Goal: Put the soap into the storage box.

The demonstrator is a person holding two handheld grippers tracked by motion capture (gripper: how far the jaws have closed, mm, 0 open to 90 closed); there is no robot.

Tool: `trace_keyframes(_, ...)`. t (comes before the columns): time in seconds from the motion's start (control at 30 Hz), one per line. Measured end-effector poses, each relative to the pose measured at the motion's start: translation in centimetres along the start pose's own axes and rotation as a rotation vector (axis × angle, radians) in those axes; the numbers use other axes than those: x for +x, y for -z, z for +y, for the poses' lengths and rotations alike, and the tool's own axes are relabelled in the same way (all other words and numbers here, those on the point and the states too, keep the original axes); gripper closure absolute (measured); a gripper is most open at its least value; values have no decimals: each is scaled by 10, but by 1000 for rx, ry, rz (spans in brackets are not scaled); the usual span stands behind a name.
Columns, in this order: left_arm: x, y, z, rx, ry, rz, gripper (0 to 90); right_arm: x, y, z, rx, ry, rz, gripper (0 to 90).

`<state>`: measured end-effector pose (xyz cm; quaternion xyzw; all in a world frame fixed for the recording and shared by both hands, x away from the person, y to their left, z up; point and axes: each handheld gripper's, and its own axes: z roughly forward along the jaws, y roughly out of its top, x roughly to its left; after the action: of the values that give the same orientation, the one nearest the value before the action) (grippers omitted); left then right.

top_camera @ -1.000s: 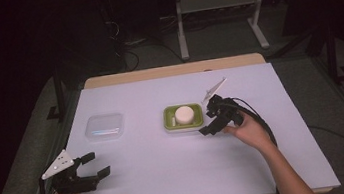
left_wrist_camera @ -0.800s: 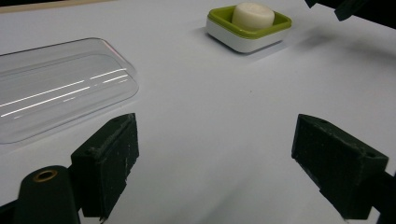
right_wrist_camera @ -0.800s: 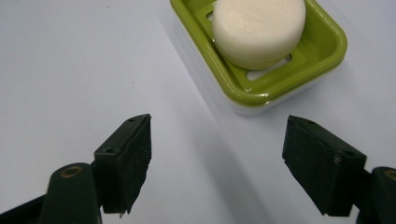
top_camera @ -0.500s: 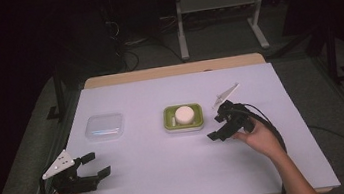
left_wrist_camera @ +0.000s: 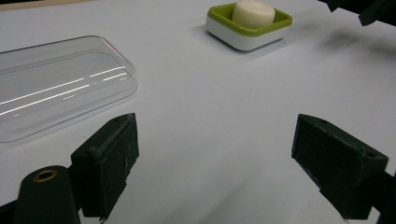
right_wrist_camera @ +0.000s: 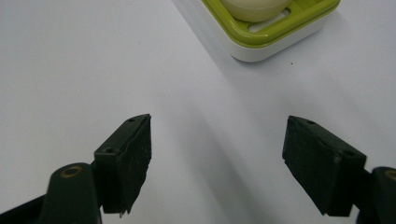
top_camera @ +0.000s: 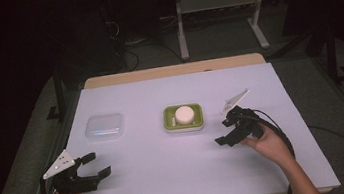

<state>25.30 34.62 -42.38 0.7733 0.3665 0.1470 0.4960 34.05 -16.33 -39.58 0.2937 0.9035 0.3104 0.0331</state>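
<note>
- Right, my right gripper (top_camera: 226, 135) has backed away from the soap dish (top_camera: 184, 117) over the last second; it was at the dish's right edge, now it sits apart, nearer my side of the table.
- Its jaws are wide and hold nothing; the right gripper view has bare white table cover (right_wrist_camera: 93, 60) between them.
- The soap (top_camera: 184, 113) sits in the green dish, mid-table, upright, untouched by either gripper.
- My read: placing the soap is done, this pull-back is the release.
- My left gripper (top_camera: 93, 167) hasn't moved; it rests at the near left corner, jaws spread, nothing in them.
- Clear lid (top_camera: 104, 125) lies flat left of the dish, well apart from it, just ahead of my left gripper.
- Likely next: the lid, left side.
</note>
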Motion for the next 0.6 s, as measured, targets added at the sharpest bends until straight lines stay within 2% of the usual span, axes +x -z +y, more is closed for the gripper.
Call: trace_keyframes(0.6, 0, 0, 0, 2, 3, 1, 145, 4, 12, -29, -15, -34, -11, 233)
